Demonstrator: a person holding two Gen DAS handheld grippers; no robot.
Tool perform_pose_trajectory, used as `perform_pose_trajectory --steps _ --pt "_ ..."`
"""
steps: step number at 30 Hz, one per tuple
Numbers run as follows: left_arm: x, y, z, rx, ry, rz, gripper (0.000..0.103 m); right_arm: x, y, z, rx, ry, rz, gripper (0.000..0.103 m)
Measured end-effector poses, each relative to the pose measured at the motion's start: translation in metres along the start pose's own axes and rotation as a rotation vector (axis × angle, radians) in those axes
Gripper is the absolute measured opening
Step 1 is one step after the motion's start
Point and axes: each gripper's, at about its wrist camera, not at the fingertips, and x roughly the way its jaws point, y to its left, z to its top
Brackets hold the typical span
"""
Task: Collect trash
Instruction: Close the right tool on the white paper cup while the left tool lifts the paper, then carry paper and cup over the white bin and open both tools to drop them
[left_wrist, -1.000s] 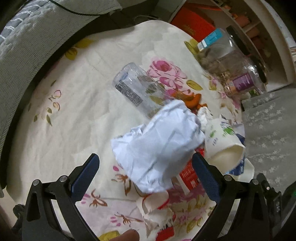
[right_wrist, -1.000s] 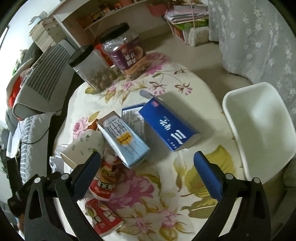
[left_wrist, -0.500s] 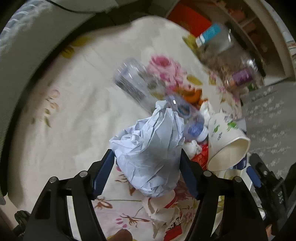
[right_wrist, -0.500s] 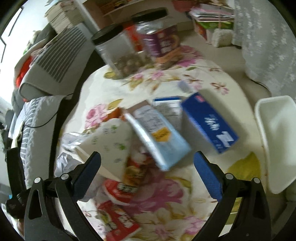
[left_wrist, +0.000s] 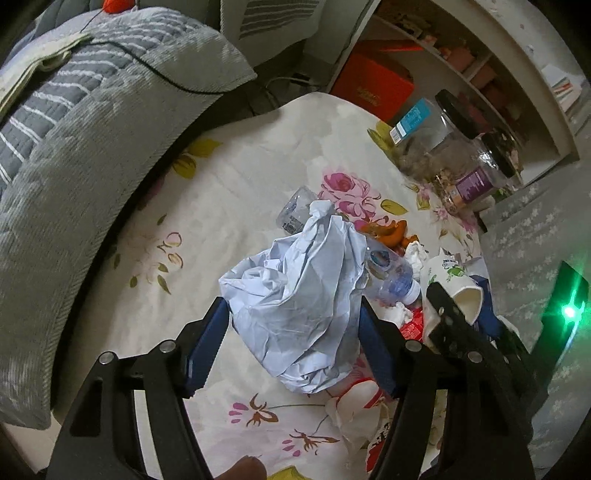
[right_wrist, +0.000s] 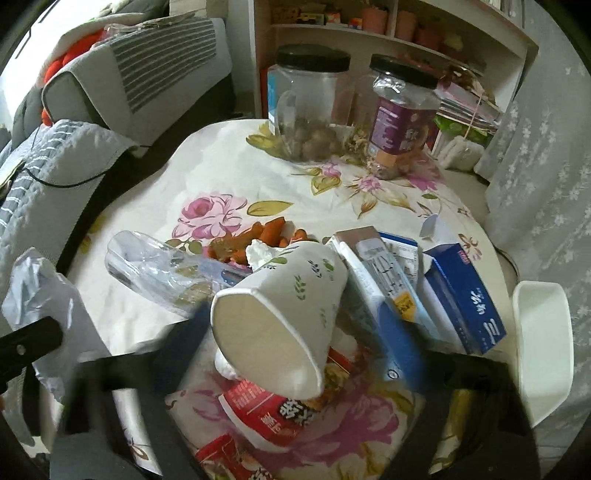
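My left gripper (left_wrist: 291, 343) is shut on a crumpled white paper ball (left_wrist: 299, 295) and holds it above the flowered tablecloth (left_wrist: 229, 206). My right gripper (right_wrist: 291, 339) has its blue jaws on either side of a white paper cup (right_wrist: 280, 314) with a leaf print; motion blur hides whether they press it. The cup also shows in the left wrist view (left_wrist: 454, 284). A clear plastic bottle (right_wrist: 162, 269) lies on its side left of the cup. Red snack wrappers (right_wrist: 273, 410) lie under the cup.
Two milk cartons and a blue box (right_wrist: 465, 299) lie right of the cup. Two black-lidded jars (right_wrist: 310, 107) stand at the table's far edge. A white bin (right_wrist: 543, 347) is at the right. Orange peel (right_wrist: 266, 236) lies mid-table. A grey cushion (left_wrist: 74, 166) borders the left.
My left gripper shut on the paper ball and lifted it. My right gripper moved left to the paper cup and its jaws came in around it.
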Motion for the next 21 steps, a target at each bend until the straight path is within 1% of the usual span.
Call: perform_pose_trajectory --steps 2,4,8,10,14,21 --pt "-0.003 -0.003 -0.001 0.012 -0.014 0.0 0.068 -0.003 -0.006 0.002 0.021 -0.01 0.024 0.044" --pt "-0.006 -0.007 -0.002 0.026 -0.036 0.003 0.067 -0.006 -0.008 0.003 0.046 -0.013 0.067 0.041" --pt "-0.015 -0.015 -0.001 0.058 -0.099 0.024 0.067 -0.019 -0.012 0.004 0.06 -0.045 0.1 0.041" --pt "-0.017 -0.017 -0.002 0.06 -0.115 0.027 0.068 -0.024 -0.014 0.005 0.058 -0.059 0.11 0.04" --pt "-0.023 -0.021 -0.002 0.051 -0.137 0.009 0.068 -0.035 -0.018 0.004 0.036 -0.095 0.115 0.04" --pt "-0.036 -0.039 -0.007 0.064 -0.203 -0.01 0.068 -0.057 -0.033 0.004 0.035 -0.155 0.109 0.04"
